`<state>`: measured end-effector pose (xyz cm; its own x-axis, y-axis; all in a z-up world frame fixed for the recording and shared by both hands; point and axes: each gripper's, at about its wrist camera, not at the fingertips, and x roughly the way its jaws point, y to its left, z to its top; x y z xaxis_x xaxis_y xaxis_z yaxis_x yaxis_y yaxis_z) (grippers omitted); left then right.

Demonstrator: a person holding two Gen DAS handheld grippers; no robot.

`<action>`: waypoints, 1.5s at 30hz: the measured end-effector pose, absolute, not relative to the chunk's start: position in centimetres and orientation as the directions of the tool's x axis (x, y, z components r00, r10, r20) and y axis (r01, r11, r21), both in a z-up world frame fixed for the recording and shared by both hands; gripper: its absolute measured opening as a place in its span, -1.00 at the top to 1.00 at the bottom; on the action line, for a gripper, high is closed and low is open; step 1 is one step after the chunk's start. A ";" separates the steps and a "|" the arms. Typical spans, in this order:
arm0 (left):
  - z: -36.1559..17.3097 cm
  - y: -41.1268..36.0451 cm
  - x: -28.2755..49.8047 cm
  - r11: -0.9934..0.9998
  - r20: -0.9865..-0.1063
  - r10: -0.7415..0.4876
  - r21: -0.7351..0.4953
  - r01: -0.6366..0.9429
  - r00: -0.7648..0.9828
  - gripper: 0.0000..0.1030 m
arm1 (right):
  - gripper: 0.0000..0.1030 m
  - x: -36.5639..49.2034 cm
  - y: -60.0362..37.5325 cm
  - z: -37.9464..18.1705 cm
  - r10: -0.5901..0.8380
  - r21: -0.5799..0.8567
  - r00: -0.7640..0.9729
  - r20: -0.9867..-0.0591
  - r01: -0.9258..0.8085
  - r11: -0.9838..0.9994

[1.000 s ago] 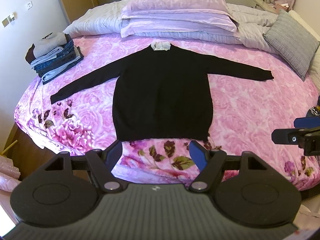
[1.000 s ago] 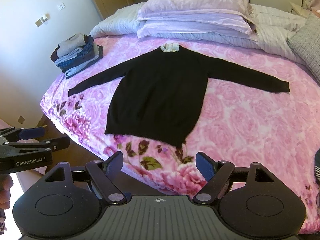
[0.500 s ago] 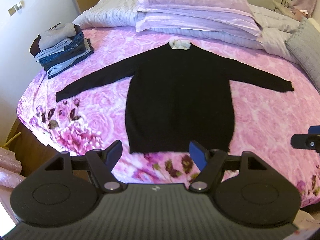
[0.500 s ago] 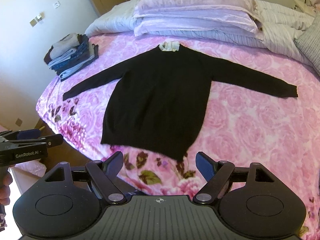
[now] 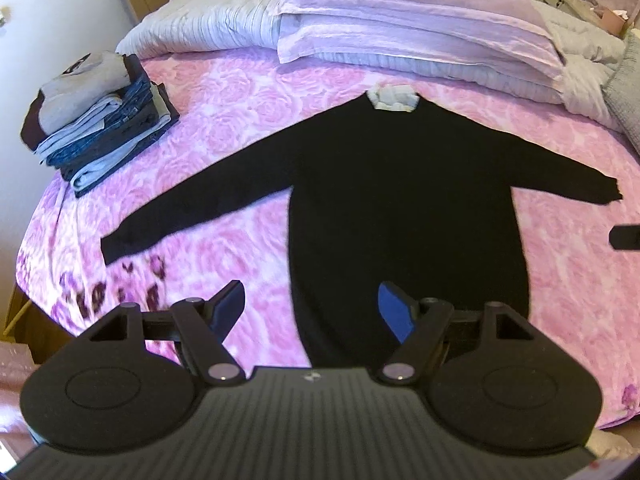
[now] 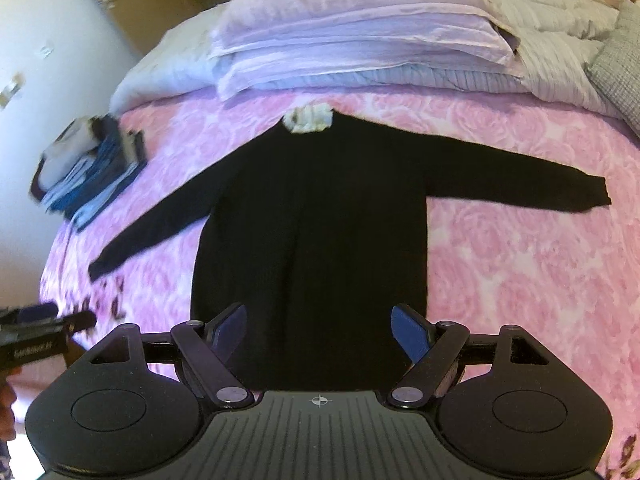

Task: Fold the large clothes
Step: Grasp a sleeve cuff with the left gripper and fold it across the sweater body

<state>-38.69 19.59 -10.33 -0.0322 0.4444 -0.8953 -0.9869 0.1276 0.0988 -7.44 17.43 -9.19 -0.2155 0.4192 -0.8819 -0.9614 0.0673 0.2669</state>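
Approaching the hem, both your left gripper (image 5: 311,307) and right gripper (image 6: 319,329) are released and empty; the black sweater (image 5: 404,216) lies flat on the bed (image 5: 224,120), unfolded.

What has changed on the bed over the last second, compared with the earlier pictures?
Both grippers moved in over the bed toward the black long-sleeved sweater: the left gripper and right gripper now hang over its hem, open, holding nothing. The sweater stays spread flat on the pink floral bedspread; the stack of folded clothes is unmoved.
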 end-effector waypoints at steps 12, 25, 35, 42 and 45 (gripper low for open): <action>-18.1 31.4 -48.5 0.057 -0.930 0.359 0.108 -0.993 -0.080 -0.37 | -0.49 -11.6 29.5 -13.8 0.407 0.220 -0.159 -0.900 -0.969 0.108; -34.1 33.2 -68.4 -0.597 -0.858 0.514 -0.371 -0.711 0.017 0.10 | -0.49 -10.2 32.6 -24.8 0.289 0.077 -0.027 -0.957 -0.983 0.165; -38.8 31.9 -73.5 -0.735 -0.786 0.606 -0.495 -0.463 -0.123 0.34 | -0.49 -9.1 31.9 -29.3 0.235 0.050 -0.008 -0.972 -0.984 0.172; -36.5 33.6 -72.2 -0.706 -0.755 0.638 -0.491 -0.511 -0.155 0.88 | -0.49 -6.7 30.6 -30.2 0.234 0.037 0.012 -0.972 -0.978 0.203; -33.1 35.0 -68.6 -0.620 -0.701 0.702 -0.514 -0.593 -0.126 0.89 | -0.49 -4.6 30.1 -29.9 0.251 0.047 0.014 -0.968 -0.971 0.235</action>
